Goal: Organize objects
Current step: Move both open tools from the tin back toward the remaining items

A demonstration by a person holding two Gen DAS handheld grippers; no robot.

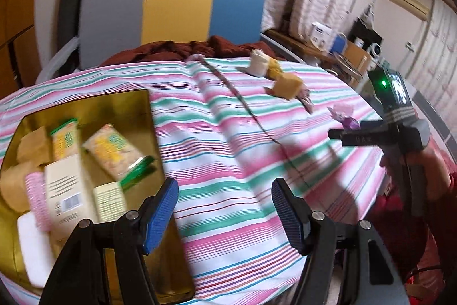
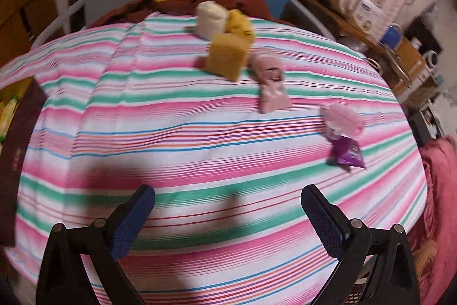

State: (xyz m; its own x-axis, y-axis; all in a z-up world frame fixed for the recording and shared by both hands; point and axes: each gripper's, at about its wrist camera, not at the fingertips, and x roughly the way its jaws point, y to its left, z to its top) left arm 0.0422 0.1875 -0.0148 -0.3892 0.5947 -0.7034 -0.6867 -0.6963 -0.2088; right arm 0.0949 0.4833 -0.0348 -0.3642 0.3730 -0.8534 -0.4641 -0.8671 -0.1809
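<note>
A gold tray (image 1: pixel 128 102) sits at the left of the striped tablecloth (image 1: pixel 228 133) and holds several packets and boxes. My left gripper (image 1: pixel 224 190) stands open and empty over the tray's right edge. Loose on the cloth farther back are a cream roll (image 2: pixel 210 19), a yellow item (image 2: pixel 241 23), a tan sponge cube (image 2: pixel 227 56), a pink packet (image 2: pixel 271 79), a second pink packet (image 2: pixel 342 119) and a purple packet (image 2: pixel 348 153). My right gripper (image 2: pixel 228 196) hangs open above bare cloth, short of these items. It also shows in the left wrist view, held by a hand (image 1: pixel 422 162).
A chair (image 1: pixel 177 7) with a grey, yellow and blue back stands behind the table, with maroon cloth (image 1: pixel 200 47) at its foot. A thin dark cord (image 1: pixel 242 105) runs across the tablecloth. A cluttered shelf (image 2: pixel 400 47) stands at the right, above a pink blanket (image 2: pixel 440 176).
</note>
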